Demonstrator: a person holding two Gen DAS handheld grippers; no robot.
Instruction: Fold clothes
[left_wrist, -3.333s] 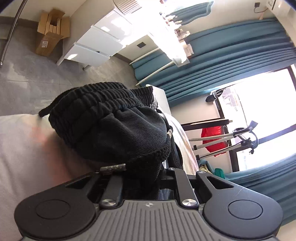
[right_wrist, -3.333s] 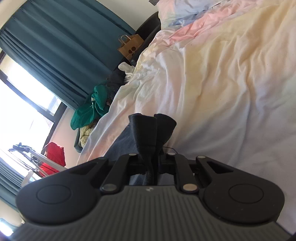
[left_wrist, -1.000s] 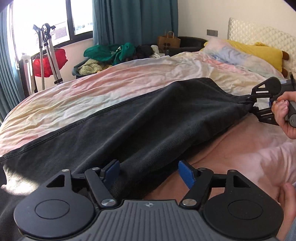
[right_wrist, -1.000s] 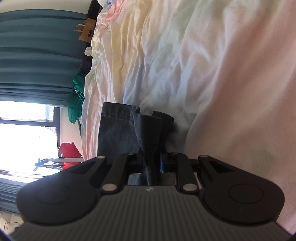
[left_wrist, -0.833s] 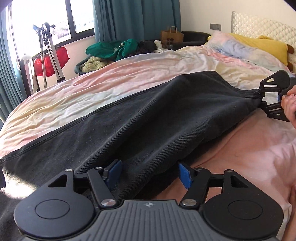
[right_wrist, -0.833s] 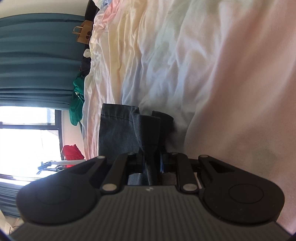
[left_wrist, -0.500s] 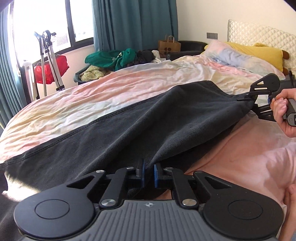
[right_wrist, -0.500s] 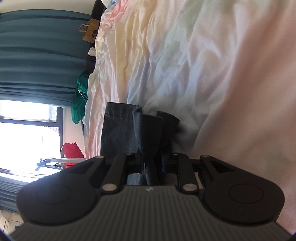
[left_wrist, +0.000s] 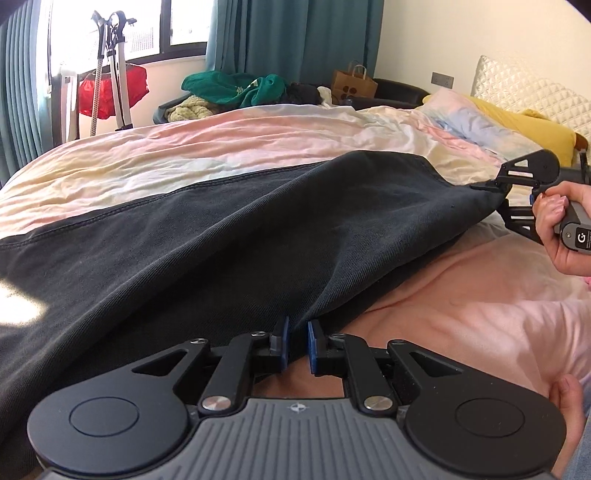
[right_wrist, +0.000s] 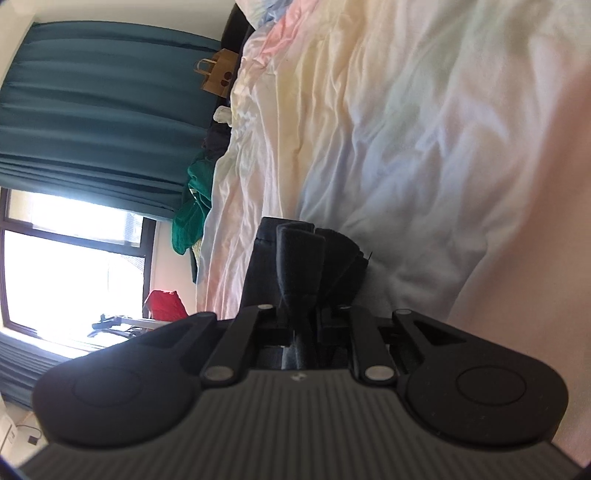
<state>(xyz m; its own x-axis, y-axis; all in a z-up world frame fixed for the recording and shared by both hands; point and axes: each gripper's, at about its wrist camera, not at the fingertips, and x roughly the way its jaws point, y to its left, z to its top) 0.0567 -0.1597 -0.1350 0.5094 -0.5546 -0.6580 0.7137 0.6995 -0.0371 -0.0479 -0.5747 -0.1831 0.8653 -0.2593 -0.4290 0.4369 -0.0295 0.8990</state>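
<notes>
Left wrist view: the black trousers (left_wrist: 229, 236) lie stretched across the bed (left_wrist: 229, 147), running from 9 o'clock to 3 o'clock. The left gripper (left_wrist: 295, 343) at 6 o'clock has its blue pads (left_wrist: 283, 341) drawn narrow, pinching the near edge of the cloth. At 3 o'clock the right gripper (left_wrist: 496, 192), held by a hand (left_wrist: 561, 229), grips the far end.

Right wrist view: the right gripper (right_wrist: 301, 317) is clamped on a bunched fold of the trousers (right_wrist: 299, 258) at centre; the bed (right_wrist: 424, 129) fills 12 to 4 o'clock.
</notes>
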